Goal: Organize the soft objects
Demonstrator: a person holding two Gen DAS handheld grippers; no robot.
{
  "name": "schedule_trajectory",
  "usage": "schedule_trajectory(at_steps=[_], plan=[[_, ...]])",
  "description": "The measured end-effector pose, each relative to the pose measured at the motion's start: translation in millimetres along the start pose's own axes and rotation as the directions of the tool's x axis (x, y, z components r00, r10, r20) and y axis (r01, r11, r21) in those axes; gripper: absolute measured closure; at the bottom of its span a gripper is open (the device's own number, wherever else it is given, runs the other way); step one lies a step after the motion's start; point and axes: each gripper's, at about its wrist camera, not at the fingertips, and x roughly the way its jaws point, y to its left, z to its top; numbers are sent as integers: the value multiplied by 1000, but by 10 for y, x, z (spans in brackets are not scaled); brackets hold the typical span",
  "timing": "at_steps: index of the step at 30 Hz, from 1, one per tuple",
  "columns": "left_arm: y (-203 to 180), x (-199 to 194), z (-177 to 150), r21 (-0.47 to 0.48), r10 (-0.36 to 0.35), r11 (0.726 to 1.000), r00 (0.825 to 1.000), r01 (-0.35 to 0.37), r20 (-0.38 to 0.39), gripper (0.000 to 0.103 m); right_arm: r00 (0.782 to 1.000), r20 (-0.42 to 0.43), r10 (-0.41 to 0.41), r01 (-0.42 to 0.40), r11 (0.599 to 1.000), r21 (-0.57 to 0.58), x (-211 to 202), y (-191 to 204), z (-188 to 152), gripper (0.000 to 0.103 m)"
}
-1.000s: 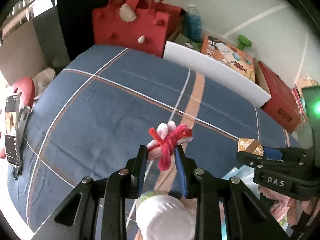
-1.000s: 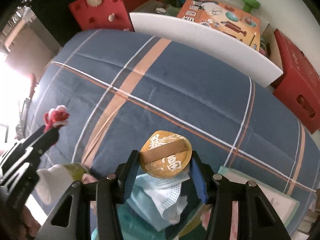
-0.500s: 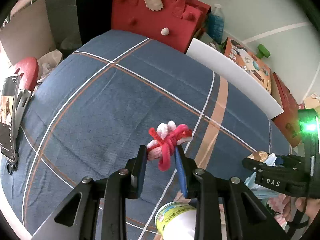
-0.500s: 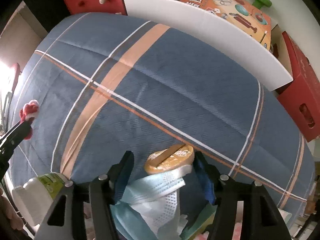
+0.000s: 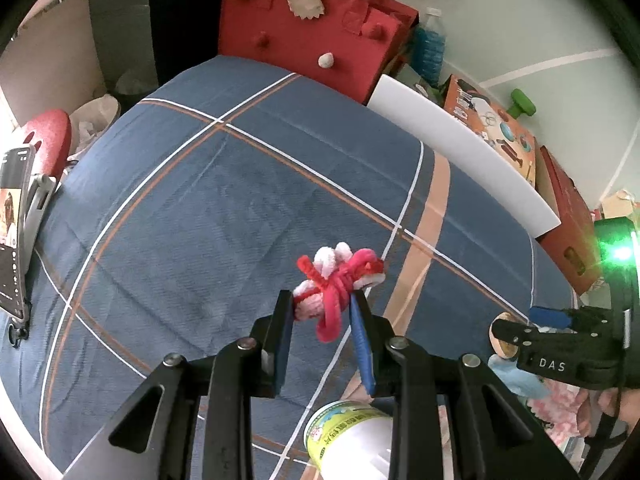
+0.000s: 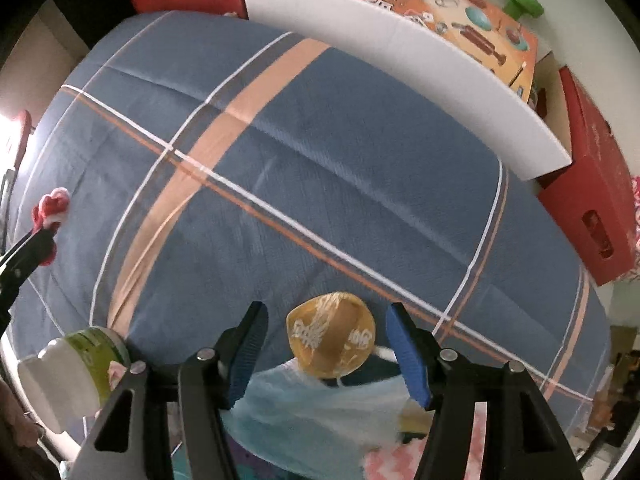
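Left gripper [image 5: 320, 324] clenches the red-and-white pipe-cleaner knot [image 5: 338, 282] at frame centre, lifted off the blue plaid bedspread [image 5: 224, 200], probably for sorting. Right gripper [image 6: 326, 344], jaws just widened, stands released around the gold disc [image 6: 331, 335], which rests on the face mask [image 6: 320, 408] at lower centre. Open cloth fills mid-frame; white foam board [image 6: 400, 56] bounds the upper right.

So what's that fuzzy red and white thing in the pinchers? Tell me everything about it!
The fuzzy bundle looks like pipe cleaners, red, pink and white, twisted into a knot with small loops and one pink loop hanging down. The left gripper has its jaws shut on the lower part, holding it up above the blue plaid blanket. Nothing else touches it.
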Motion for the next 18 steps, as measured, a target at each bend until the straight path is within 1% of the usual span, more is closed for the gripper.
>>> schedule_trajectory(at_steps=[3, 5, 7, 13, 18], plan=[[15, -22, 11, -4, 1, 1000, 1000, -1, 7, 74, 1000, 13, 5, -5, 1000, -9, -107, -37, -51, 38], [21, -34, 13, -5, 3, 1000, 1000, -3, 8, 74, 1000, 30, -6, 7, 1000, -22, -242, -31, -104, 38], [16, -35, 7, -4, 1, 1000, 1000, -1, 6, 74, 1000, 28, -8, 9, 1000, -14, -336, -57, -142, 38], [19, -81, 7, -7, -2, 1000, 1000, 2, 12, 74, 997, 25, 77, -77, 997, -4, -480, -102, -311, 38], [5, -135, 6, 0, -3, 1000, 1000, 3, 22, 74, 994, 0, 106, -106, 994, -11, -449, -37, -464, 38]])
